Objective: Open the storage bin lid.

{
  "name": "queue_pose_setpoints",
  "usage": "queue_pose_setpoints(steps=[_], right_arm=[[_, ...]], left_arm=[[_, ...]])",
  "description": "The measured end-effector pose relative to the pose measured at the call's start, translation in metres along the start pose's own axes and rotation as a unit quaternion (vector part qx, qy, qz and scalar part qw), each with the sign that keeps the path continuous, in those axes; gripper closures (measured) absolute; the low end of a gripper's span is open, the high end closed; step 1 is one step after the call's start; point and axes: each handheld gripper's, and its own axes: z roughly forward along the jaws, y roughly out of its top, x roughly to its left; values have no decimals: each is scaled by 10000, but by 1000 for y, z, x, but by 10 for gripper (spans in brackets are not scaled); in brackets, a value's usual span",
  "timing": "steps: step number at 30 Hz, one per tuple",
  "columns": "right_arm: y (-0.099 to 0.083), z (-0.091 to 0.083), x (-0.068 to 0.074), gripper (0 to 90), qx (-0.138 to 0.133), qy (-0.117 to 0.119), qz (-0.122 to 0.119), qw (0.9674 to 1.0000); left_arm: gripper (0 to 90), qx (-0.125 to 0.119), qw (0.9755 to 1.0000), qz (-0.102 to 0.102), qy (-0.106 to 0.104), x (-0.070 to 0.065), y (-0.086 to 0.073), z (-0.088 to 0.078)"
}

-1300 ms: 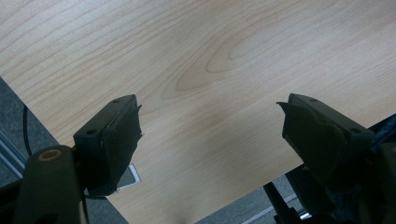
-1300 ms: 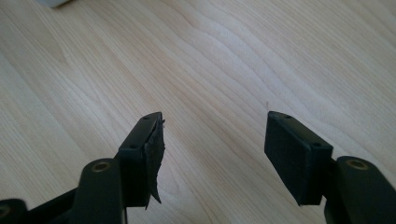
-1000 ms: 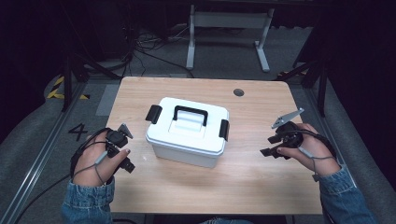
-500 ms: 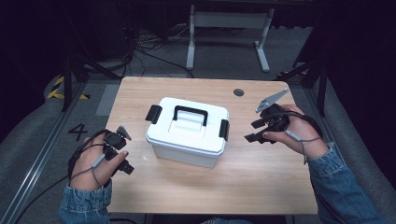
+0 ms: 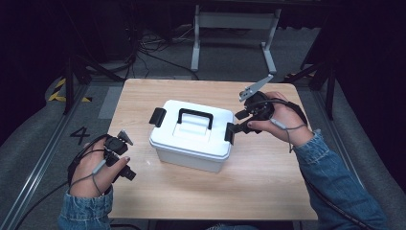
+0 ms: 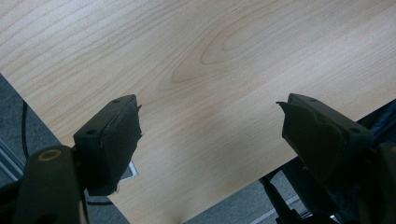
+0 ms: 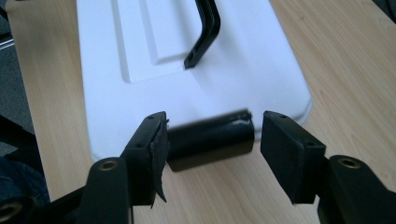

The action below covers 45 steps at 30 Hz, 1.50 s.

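Both grippers stand with their jaws apart. On the right gripper (image 7: pixel 210 140) the jaws have just been closing, and the black latch (image 7: pixel 211 142) at the right end of the white storage box (image 5: pixel 191 134) lies between them; the left pad looks to touch the latch end, while a narrow gap shows between the latch and the other pad, so the latch is not clamped. Seen from above, the right gripper (image 5: pixel 238 123) sits against the box's right end, with its grey plate sticking up and away from the box. That box stands near the middle of the wooden table (image 5: pixel 268 182), lid on, its black carry handle (image 5: pixel 195 118) folded flat on the lid and a second black latch (image 5: pixel 157 117) at the box's left end. Left of the box and well apart from it, the left gripper (image 5: pixel 125 165) hangs over the table's near left corner, with bare wood between its wide jaws (image 6: pixel 210 135).
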Motion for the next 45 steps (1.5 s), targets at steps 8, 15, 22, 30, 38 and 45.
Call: queue_pose_setpoints(steps=[8, 15, 22, 30, 38, 45], right_arm=[[19, 19, -1, 420, 23, 118, -76, 9999], [35, 37, -5, 432, 0, 187, -87, 9998], [51, 54, -8, 464, 5, 242, -145, 9996], [63, 69, -8, 505, 4, 297, -193, 9994], [72, 79, -7, 518, 72, 367, -221, 9991], [78, 82, -4, 669, 211, 392, -298, 9986]], left_arm=[[201, -22, 10000, 43, -7, 1, 1, 0], [201, 15, 10000, 10, 18, 3, 0, 2], [201, 20, 10000, 24, -36, 3, 0, 2], [201, 0, 10000, 23, -17, 4, 0, 2], [201, -7, 10000, 39, -29, 4, 0, 2], [201, 25, 10000, 55, -40, 5, 0, 3]])
